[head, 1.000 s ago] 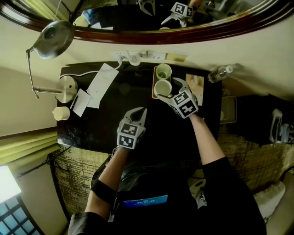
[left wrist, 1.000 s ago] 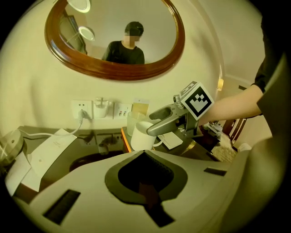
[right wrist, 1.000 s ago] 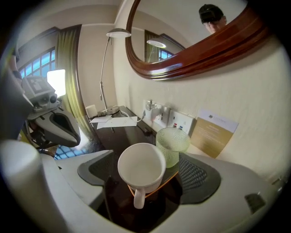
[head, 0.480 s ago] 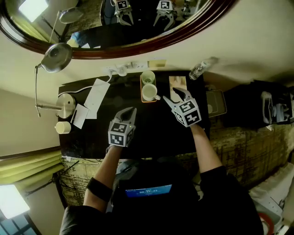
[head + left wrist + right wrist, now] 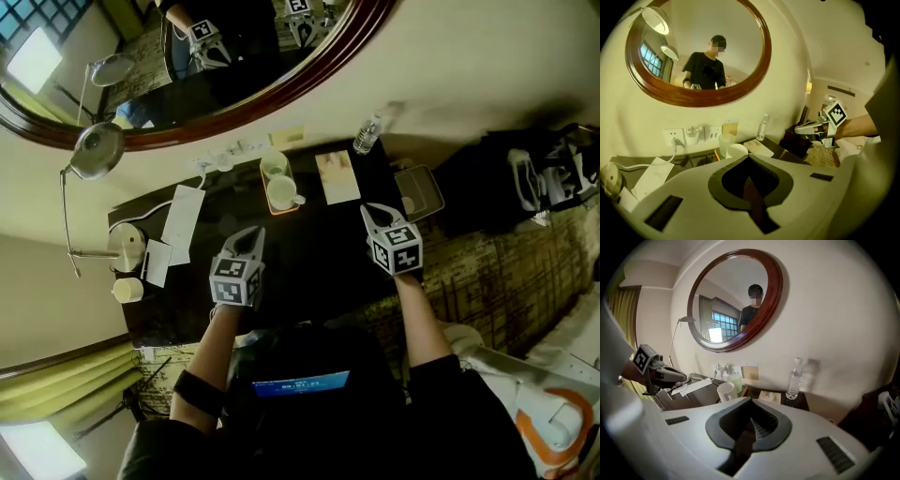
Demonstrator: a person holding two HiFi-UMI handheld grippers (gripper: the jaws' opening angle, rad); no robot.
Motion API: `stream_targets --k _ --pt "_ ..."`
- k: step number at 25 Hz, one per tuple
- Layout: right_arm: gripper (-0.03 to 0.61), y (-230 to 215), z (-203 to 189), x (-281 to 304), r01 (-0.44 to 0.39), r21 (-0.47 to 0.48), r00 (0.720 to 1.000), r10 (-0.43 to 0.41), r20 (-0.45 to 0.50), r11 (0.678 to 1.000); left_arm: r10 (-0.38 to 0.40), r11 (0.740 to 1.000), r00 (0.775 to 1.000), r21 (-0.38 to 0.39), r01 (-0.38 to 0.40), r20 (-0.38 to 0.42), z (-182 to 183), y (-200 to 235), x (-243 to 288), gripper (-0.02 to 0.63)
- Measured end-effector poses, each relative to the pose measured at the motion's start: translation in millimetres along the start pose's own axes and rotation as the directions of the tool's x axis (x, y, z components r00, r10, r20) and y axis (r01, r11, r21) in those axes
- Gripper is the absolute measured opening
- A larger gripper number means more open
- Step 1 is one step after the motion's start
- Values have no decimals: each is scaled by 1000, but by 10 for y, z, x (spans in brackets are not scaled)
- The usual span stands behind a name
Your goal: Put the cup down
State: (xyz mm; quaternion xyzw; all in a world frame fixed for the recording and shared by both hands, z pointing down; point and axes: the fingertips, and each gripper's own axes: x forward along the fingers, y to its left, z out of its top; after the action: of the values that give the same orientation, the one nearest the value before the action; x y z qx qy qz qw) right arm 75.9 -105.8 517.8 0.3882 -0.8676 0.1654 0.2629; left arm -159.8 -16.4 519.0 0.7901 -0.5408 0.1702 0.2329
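**Right gripper closed and empty, cup standing on the tray**

Both tools hang over the dark table. The right gripper's jaws are together with nothing between them, and the left gripper is closed and empty too. The white cup sits on the orange tray by the wall, just beside a pale green cup and well apart from both grippers. It looks like glazed pottery: stiff, smooth, probably slippery, breakable and fairly light. The handle or the rim wall would suit a pinch. It stands upright, mouth up, long axis vertical, handle toward the person's right.
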Motion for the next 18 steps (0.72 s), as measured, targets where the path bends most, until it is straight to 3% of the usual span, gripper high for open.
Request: stream_targets --k 5,18 --pt "0 -38 -135 -180 57 65 998 -58 10 996 -3 1000 1000 10 3 -14 -16 25 -65 0" --pt "0 -64 -321 -277 84 53 996 -85 3 995 4 1000 1000 26 -5 15 -10 112 -76 0"
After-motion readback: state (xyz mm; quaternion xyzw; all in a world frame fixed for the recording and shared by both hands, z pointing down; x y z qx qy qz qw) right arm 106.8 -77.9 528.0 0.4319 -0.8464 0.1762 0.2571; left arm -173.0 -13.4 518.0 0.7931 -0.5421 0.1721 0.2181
